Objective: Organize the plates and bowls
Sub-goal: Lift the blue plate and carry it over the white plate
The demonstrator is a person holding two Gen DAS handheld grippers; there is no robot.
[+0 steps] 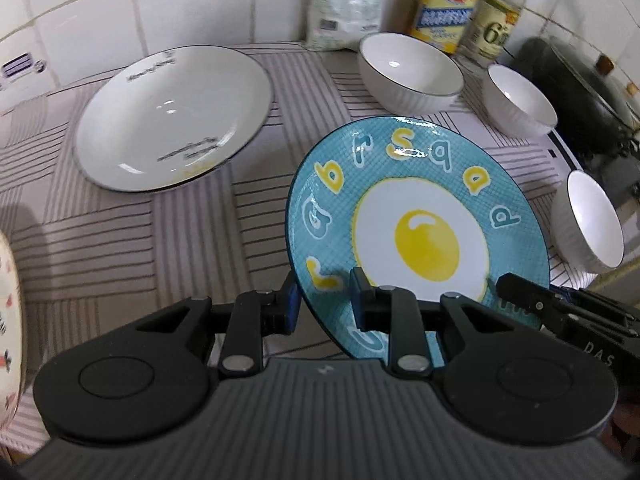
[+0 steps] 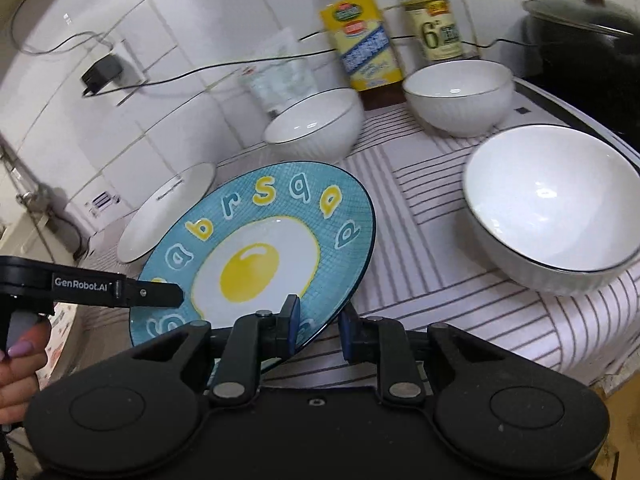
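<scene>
A blue plate (image 1: pixel 420 216) with a fried-egg picture and letters is held tilted above the striped cloth (image 1: pixel 120 240). My left gripper (image 1: pixel 324 304) is shut on its near rim. My right gripper (image 2: pixel 320 328) is shut on the plate (image 2: pixel 260 248) at another part of the rim, and its fingertip (image 1: pixel 516 290) shows in the left wrist view. A large white plate (image 1: pixel 172 120) lies at the back left. Three white bowls stand upright to the right: one (image 1: pixel 412 72), a second (image 1: pixel 520 100) and a third (image 1: pixel 592 224).
Two bottles (image 2: pixel 360 40) (image 2: pixel 434 20) and a plastic bag (image 1: pixel 344 4) stand against the tiled wall. A dark lidded pot (image 2: pixel 592 28) sits at the far right. A patterned plate (image 1: pixel 8 300) shows at the left edge. A hand (image 2: pixel 20 360) holds the left gripper.
</scene>
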